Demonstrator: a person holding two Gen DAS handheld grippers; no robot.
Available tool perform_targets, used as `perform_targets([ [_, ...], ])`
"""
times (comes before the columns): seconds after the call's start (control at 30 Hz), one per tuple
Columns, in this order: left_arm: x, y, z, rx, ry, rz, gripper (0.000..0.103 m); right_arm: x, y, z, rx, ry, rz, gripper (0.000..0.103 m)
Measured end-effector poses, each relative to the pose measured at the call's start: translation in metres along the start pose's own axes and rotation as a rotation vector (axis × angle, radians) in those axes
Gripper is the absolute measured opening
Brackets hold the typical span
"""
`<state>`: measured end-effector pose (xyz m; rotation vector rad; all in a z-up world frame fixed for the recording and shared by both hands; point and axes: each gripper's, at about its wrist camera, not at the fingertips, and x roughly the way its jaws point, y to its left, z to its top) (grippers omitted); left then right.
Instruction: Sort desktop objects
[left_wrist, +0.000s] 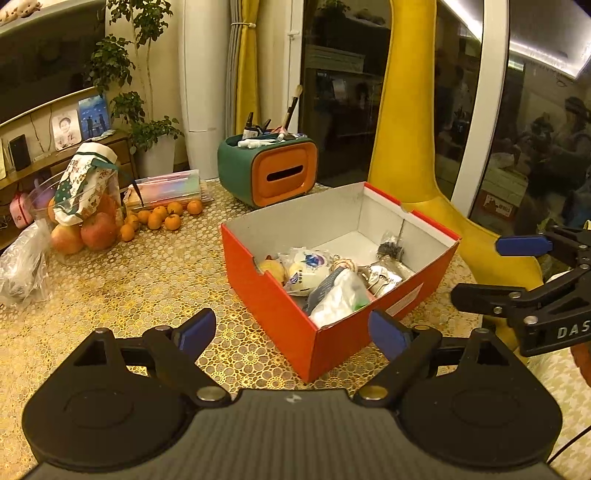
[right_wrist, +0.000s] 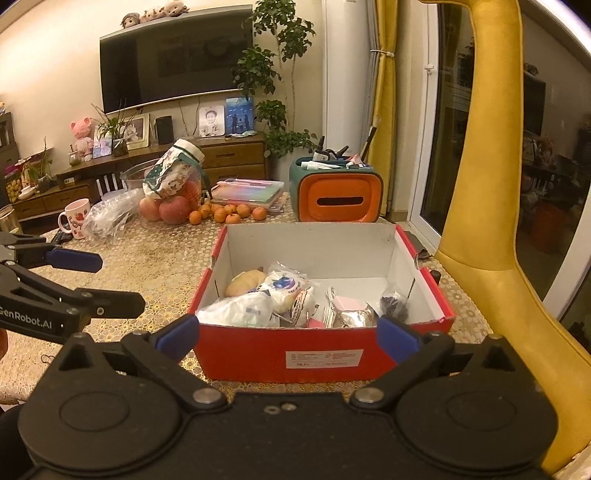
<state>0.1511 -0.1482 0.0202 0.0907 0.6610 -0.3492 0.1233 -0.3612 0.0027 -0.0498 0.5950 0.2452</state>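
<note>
I saw one red box (right_wrist: 321, 354) on the bench (left_wrist: 147, 280), open at the top. Inside it lay a heap of small things: one white round packet (right_wrist: 284, 288), one yellowish soft toy (right_wrist: 245, 282), one crumpled white bag (right_wrist: 240, 314), one shiny silver packet (right_wrist: 354, 317) and one small dark bag (right_wrist: 395, 304). They all sat at the near end of the box, touching each other.

I held two tools. My left hand-held gripper (left_wrist: 291, 332) hung low over the bench near a corner of the box, with its blue fingers spread wide and nothing between them. My right hand-held gripper (right_wrist: 288, 336) was just before the long side of the box, also spread wide and holding nothing.

Behind the box stood one green and orange tissue holder (right_wrist: 338, 195). To its left I counted about seven little oranges (right_wrist: 229, 214), some big apples (right_wrist: 173, 208) and one pink mug (right_wrist: 75, 218). A yellow chair (right_wrist: 487, 206) stood on the right of the box.
</note>
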Motion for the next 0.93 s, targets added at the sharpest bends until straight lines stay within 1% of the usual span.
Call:
perform_targets([
  [0.37,-0.004,-0.002,-0.004,0.041,-0.026,0.017,0.090,-0.002,-0.003,-0.010,0.035,0.003,-0.029,0.103],
  [0.63,-0.012,0.008,-0.011,0.035,-0.044,0.016,0.090,-0.001,0.003,-0.019,0.078,0.012,-0.036,0.103],
  [0.73,-0.019,0.021,-0.015,0.016,-0.044,0.006,0.090,0.000,0.011,-0.023,0.083,0.012,-0.036,0.103],
  [0.8,-0.027,0.038,-0.019,-0.015,-0.041,-0.011,0.090,0.002,0.019,-0.027,0.082,0.014,-0.038,0.103],
  [0.83,-0.033,0.049,-0.022,-0.036,-0.042,-0.008,0.090,0.003,0.024,-0.030,0.082,0.015,-0.036,0.103],
  [0.93,-0.053,0.087,-0.038,-0.088,-0.047,0.068,0.090,0.010,0.041,-0.036,0.083,0.025,-0.033,0.103],
])
